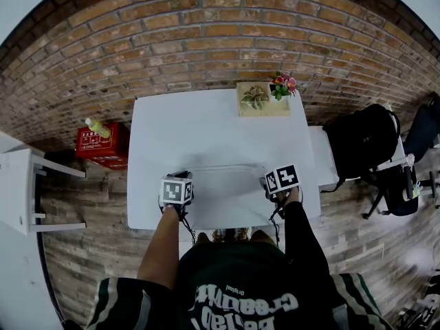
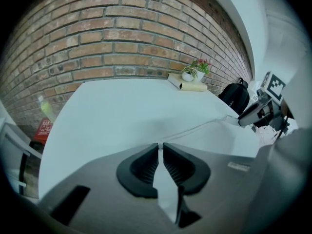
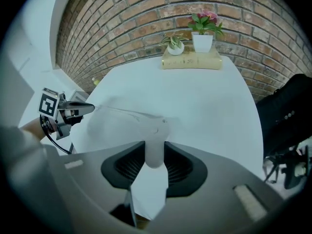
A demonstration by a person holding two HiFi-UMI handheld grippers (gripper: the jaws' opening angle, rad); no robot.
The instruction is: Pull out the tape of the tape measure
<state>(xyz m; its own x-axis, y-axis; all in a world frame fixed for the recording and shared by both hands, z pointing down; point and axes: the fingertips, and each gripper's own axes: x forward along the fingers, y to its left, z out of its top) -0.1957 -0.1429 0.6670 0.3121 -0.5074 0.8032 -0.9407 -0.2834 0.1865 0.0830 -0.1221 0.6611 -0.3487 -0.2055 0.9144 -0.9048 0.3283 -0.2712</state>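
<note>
Tape measure drawn out between two grippers, over the desk's near edge.
The right gripper (image 3: 155,152), jaws part-spread, clamps the white tape measure (image 3: 154,143). The left gripper (image 2: 160,147), jaws nearly together, pinches the end of the tape (image 2: 195,129), which runs crosswise between them above the desk (image 1: 206,129). Pulling further likely means parting them sideways; potted plants (image 1: 265,96) and backpack (image 1: 361,139) stand well clear.

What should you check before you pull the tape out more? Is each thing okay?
1. Left gripper pinching the white tape: ok.
2. Right gripper clamped on the white case: ok.
3. Tape runs straight between both grippers: ok.
4. Potted plants away from the tape: ok.
5. Tape left inside the case: cannot tell.
</note>
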